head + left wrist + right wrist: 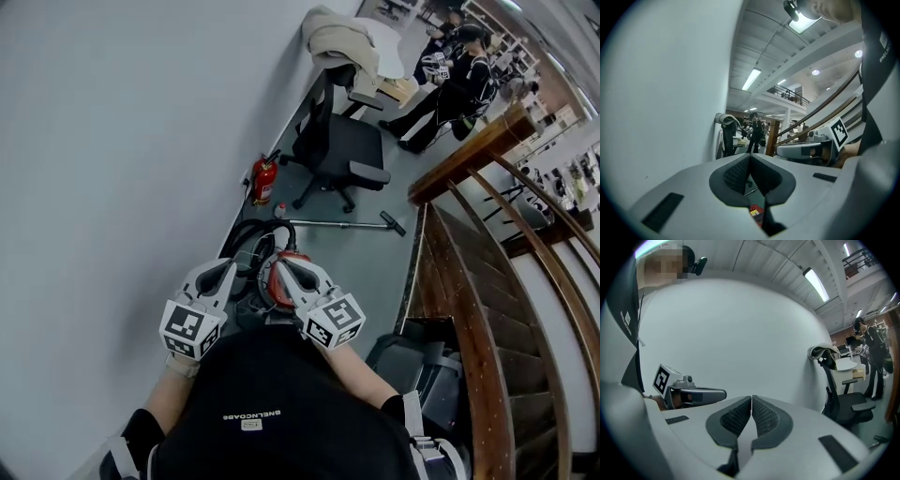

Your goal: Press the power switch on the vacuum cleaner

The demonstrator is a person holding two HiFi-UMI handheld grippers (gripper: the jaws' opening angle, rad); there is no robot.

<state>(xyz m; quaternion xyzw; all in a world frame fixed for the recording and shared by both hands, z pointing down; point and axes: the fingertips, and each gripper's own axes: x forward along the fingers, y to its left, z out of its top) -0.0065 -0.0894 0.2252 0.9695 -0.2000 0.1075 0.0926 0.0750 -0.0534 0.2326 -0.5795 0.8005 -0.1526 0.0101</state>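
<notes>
The red vacuum cleaner (274, 284) sits on the grey floor by the white wall, its black hose (246, 240) coiled behind it and its metal wand (349, 223) lying further out. Both grippers are held up in front of the person's chest, above the vacuum. My left gripper (228, 269) is shut with nothing between its jaws (750, 158); a sliver of the red vacuum (756, 213) shows below its pads. My right gripper (284, 265) covers part of the red body in the head view and is also shut on nothing (751, 399). No power switch is visible.
A red fire extinguisher (263, 178) stands by the wall beyond the hose. A black office chair (337, 145) with a coat over it is further back. A wooden staircase (487, 262) fills the right side. People (450, 80) stand at the far end.
</notes>
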